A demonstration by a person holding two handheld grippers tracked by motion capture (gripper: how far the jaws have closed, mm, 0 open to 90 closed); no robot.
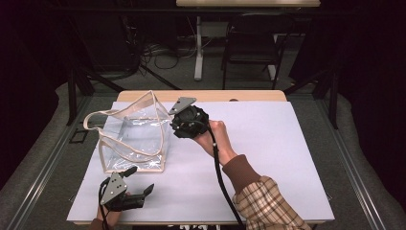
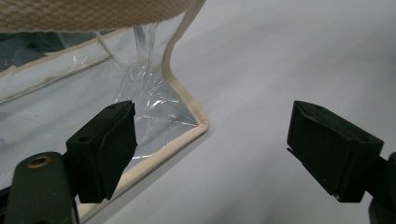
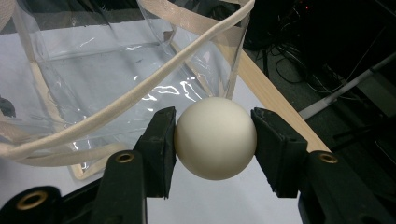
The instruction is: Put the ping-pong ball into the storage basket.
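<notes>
Work in hand: a pale ball (image 3: 215, 138) is carried toward a clear bag (image 1: 134, 136), apparently to go inside.
Right gripper (image 3: 215, 140): clamped on the ball, one black pad (image 3: 161, 140) at each side, pressing near its widest line; in the high view it hangs beside the bag's upper right corner.
Left gripper (image 2: 210, 154): jaws stand wide apart with nothing between them, low over the table (image 1: 268, 143) at the bag's near corner, not touching it.
Ball, place: off the table, in the right tongs, just short of the bag's mouth, with the fabric strap (image 3: 140, 93) crossing in front.
Ball, handling: smooth, round, matt; it looks light and rigid, probably hollow, though the surface alone cannot settle that. A sphere offers only two small contact spots, so it can squirt out if the squeeze drifts off the middle. Hold across the equator, as now.
Bag, place: standing on the table's left half, mouth up, walls leaning.
Bag, handling: thin clear plastic, soft and floppy, glossy and likely slick; the cream trim (image 2: 187, 105) along edges and rim is the stiffest part. Pinch that trim or the strap, not the bare film.
Risk: the sagging rim may narrow the opening, so the free tongs are well placed to steady it.
</notes>
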